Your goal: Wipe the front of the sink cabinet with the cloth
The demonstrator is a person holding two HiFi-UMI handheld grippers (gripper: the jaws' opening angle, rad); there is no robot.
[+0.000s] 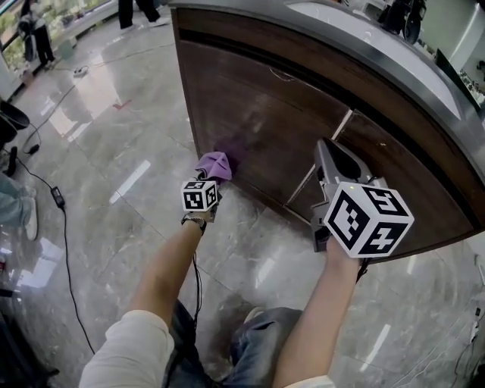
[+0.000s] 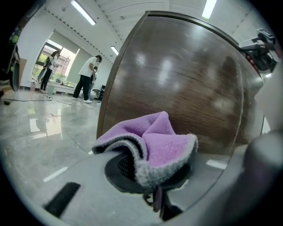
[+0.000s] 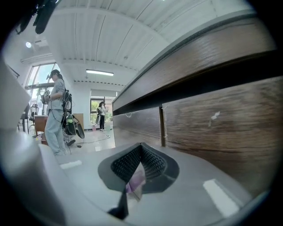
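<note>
- Head view: the left gripper is way down low, pinching the purple cloth right against the dark wood sink cabinet, near the cabinet's left corner and just above the floor.
- The floor's glossy grey marble, super reflective, with a black cable snaking along the left side.
- The right gripper hangs to the right of the cloth, close to the cabinet front near the seam between two doors, and isn't touching the cloth.
- A grey countertop curves over the top of the cabinet.
- Left gripper view: the jaws are clamped on the cloth, which bunches up fluffy and purple with a grey edge, over and in front of the pads.
- The cabinet fills the far side, its wood grain shiny with light streaks.
- Off to the far left are people standing by big windows, with strip lights on the ceiling.
- Right gripper view: the jaws are pressed together at the tips.
- A sliver of purple shows low in the slit between the pads, and I can't tell what it is.
- The cabinet front runs along the right, with a dark gap under the top.
- A person with gear stands at the left, under a white panelled ceiling.
</note>
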